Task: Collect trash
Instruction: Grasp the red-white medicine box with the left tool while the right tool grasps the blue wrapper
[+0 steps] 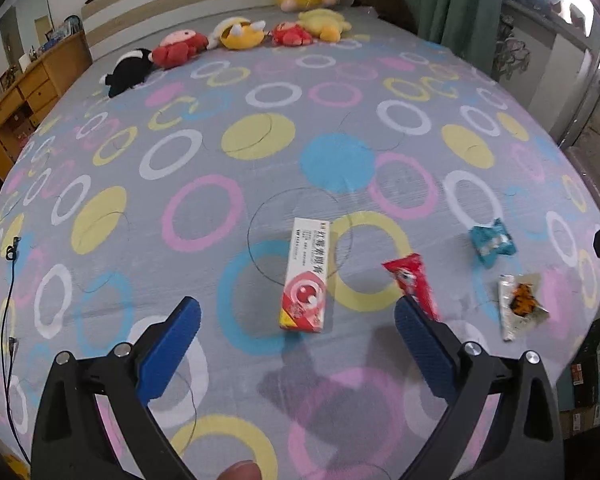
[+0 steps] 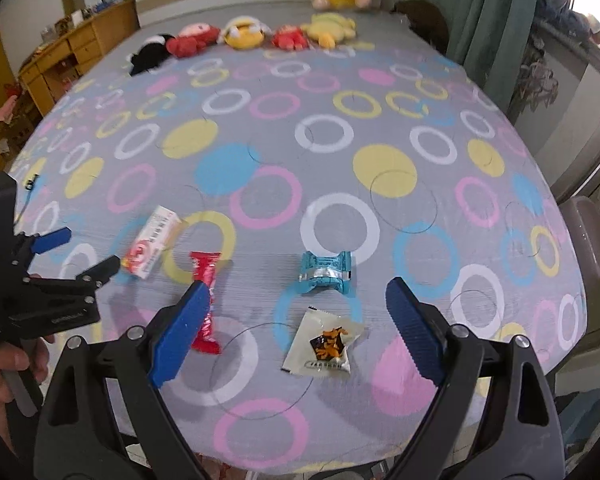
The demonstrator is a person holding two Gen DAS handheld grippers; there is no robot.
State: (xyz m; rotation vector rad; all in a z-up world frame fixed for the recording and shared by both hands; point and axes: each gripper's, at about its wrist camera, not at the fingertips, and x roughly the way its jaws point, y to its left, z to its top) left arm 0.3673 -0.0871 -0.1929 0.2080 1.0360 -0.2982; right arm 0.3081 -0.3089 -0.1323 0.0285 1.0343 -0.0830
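Since all four bits of trash lie on the bed (image 1: 180, 184), nothing is collected yet. Both grippers, left gripper (image 1: 296, 320) and right gripper (image 2: 296, 304), gape wide and empty above the box (image 1: 306, 276), red wrapper (image 2: 205, 300), blue wrapper (image 2: 326, 272) and white packet (image 2: 324, 344).

Your bed in its grey ring-patterned sheet (image 2: 340, 168) carries a red-white carton (image 2: 150, 243), red wrapper (image 2: 205, 280), blue wrapper (image 2: 326, 271), white sachet (image 2: 324, 344), and plush toys (image 2: 240, 34) along the far edge.

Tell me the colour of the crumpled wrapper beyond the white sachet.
Teal-blue wrapper with silvery foil; clearest in the right wrist view.
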